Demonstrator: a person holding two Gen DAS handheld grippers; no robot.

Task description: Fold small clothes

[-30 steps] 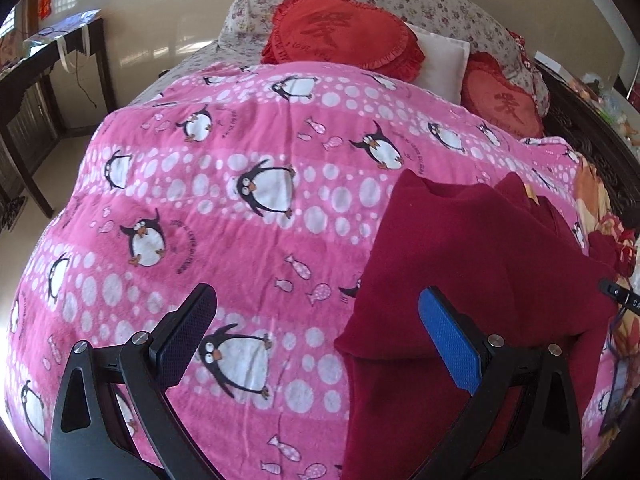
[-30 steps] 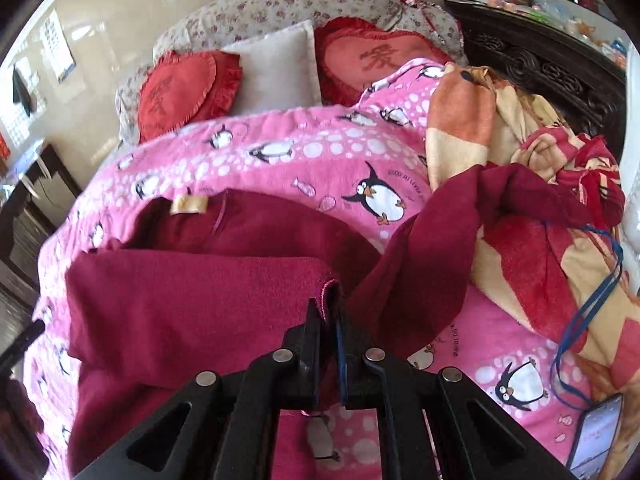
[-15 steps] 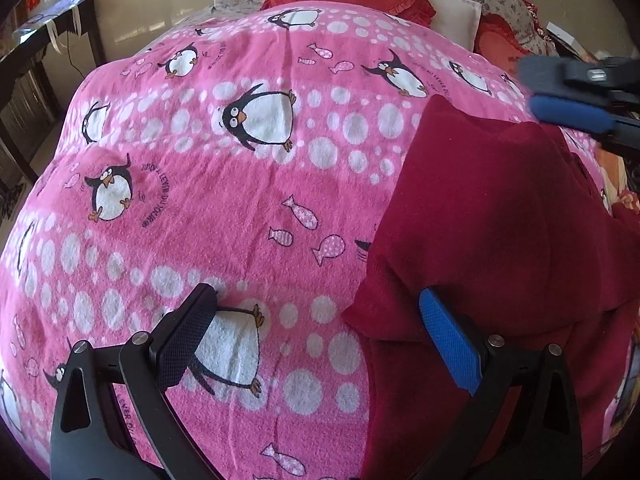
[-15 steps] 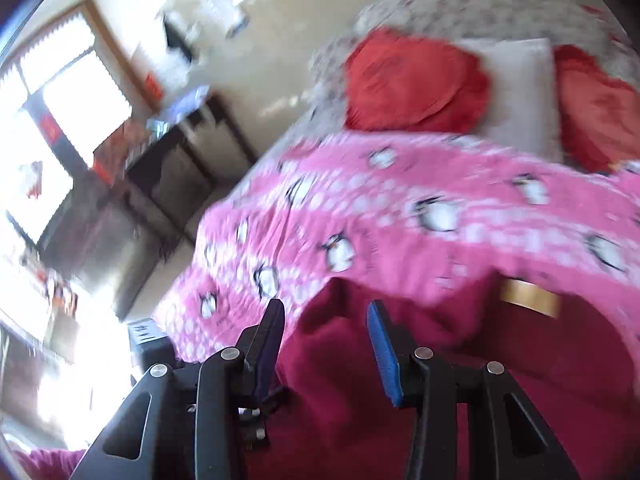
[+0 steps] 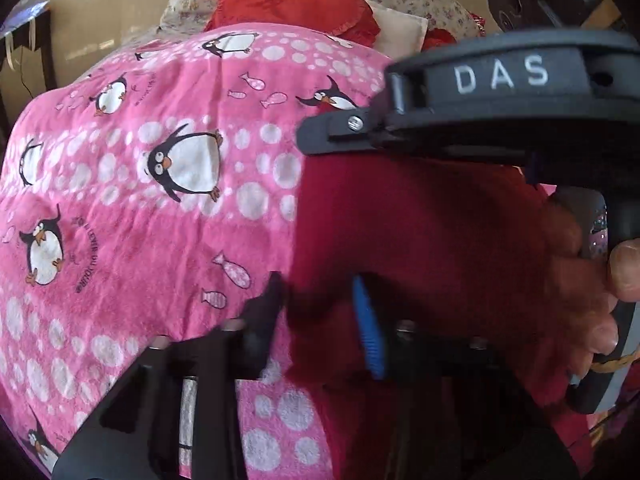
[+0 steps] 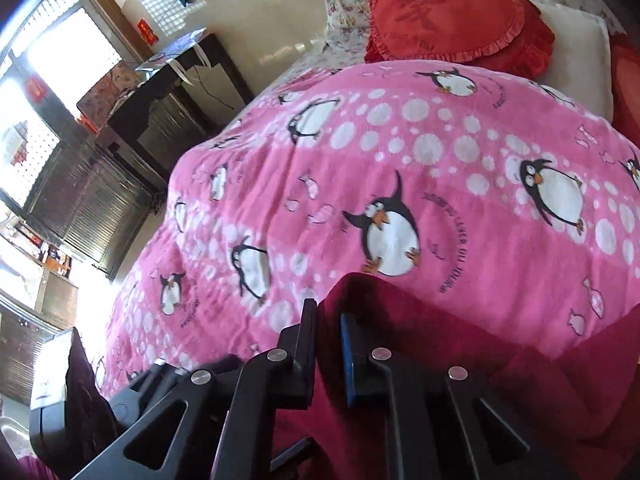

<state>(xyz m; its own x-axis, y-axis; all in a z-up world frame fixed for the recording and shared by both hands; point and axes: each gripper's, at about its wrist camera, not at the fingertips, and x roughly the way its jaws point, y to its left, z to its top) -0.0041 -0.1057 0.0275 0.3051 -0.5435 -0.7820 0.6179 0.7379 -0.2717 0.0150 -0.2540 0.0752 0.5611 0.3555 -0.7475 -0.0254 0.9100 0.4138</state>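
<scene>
Left wrist view. Left gripper: fingers part-closed around the garment's left edge, cloth between them; whether they pinch it firmly cannot be told, as the view is blurred. Garment: dark red knit, lying on the blanket from 3 to 5 o'clock. Right gripper: seen from the side at 1 to 2 o'clock, just above the garment, held by a hand at 3 o'clock. Cushion: red, at 12 o'clock.

Right wrist view. Right gripper: fingers narrowly apart, a fold of garment standing between them, not visibly clamped. Garment fills 4 to 6 o'clock; blanket beyond. Desk at 10 o'clock.

Risks, judged. Neither grip looks fully closed: lifting now could drop an edge and undo the fold. The plush blanket may be caught with the cloth and drag upward. The grippers are near each other, so crossing paths could knock them together.
</scene>
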